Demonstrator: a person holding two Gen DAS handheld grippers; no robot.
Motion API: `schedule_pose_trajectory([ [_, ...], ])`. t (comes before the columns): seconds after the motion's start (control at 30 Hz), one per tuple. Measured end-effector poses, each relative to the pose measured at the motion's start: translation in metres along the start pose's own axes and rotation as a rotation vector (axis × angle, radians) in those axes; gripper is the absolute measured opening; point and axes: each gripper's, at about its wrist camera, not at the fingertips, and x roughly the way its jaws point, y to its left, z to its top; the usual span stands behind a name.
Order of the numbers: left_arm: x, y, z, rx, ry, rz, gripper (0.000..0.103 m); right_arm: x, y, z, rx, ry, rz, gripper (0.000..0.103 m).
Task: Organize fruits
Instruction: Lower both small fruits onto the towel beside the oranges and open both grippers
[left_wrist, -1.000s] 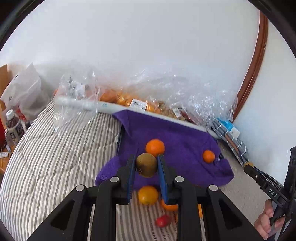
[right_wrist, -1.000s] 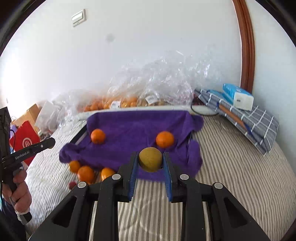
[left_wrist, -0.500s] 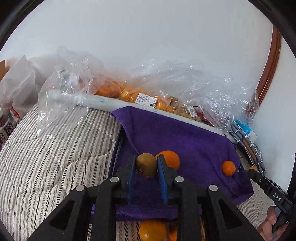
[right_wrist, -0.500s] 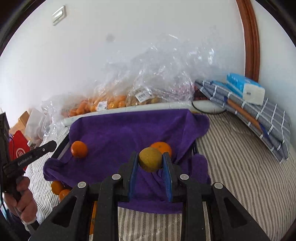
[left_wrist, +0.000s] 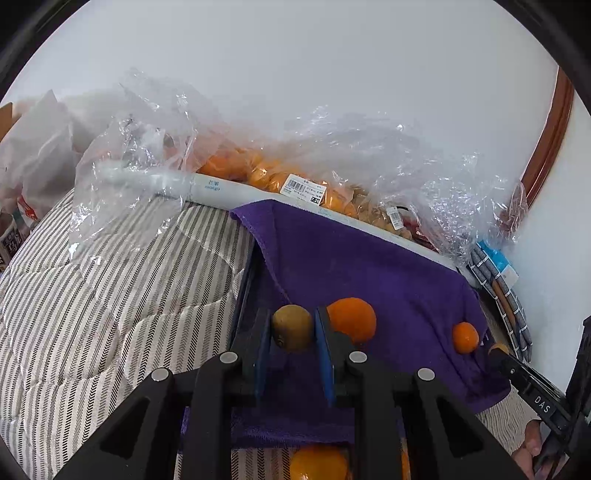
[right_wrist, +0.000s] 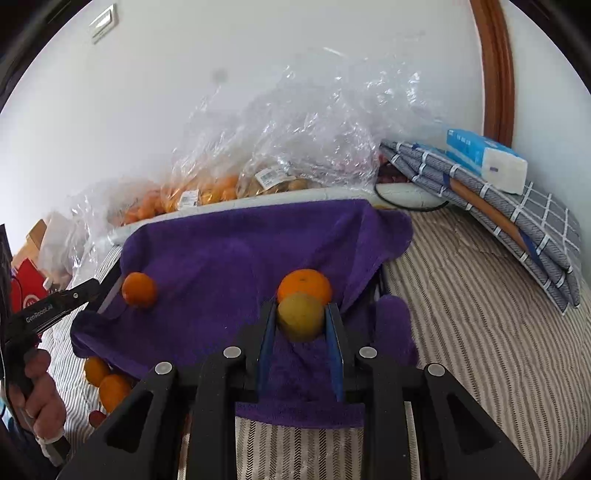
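Observation:
My left gripper (left_wrist: 292, 325) is shut on a brown kiwi (left_wrist: 291, 328) and holds it over the left part of a purple towel (left_wrist: 354, 266), just left of an orange (left_wrist: 352, 319). A smaller orange (left_wrist: 465, 336) lies to the right on the towel. My right gripper (right_wrist: 301, 319) is shut on a yellow-green fruit (right_wrist: 301, 320) over the towel (right_wrist: 236, 258), right in front of an orange (right_wrist: 304, 286). Another orange (right_wrist: 139, 289) sits at the towel's left.
Clear plastic bags of oranges (left_wrist: 258, 173) and other fruit lie along the wall behind a white tray rim (left_wrist: 221, 190). Loose oranges (right_wrist: 107, 384) lie on the striped mattress (right_wrist: 480, 350) left of the towel. A folded checked cloth with a tissue pack (right_wrist: 484, 158) is at right.
Both grippers moved forward and lower over the purple towel with their fruits. The loose oranges on the mattress slid below and behind the fingers.

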Motion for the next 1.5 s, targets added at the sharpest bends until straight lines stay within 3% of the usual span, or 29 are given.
schedule_pose_trajectory([
  [0.2,0.006,-0.013,-0.006,0.059,0.034,0.011,0.023,0.012,0.004,-0.005,-0.026,0.045,-0.016,0.026],
  [0.53,0.012,-0.013,-0.007,0.053,0.059,0.003,0.023,0.019,0.003,-0.006,-0.023,0.083,-0.023,0.027],
  [1.03,0.017,-0.017,-0.007,0.084,0.057,0.022,0.023,0.004,-0.004,-0.001,0.028,0.013,0.004,0.032],
  [1.37,0.017,-0.018,-0.006,0.088,0.051,0.022,0.024,-0.002,0.003,-0.004,0.007,-0.043,-0.021,0.032],
  [1.5,0.014,-0.018,-0.005,0.09,0.041,0.012,0.029,-0.001,0.008,-0.005,-0.028,-0.033,-0.052,0.032],
])
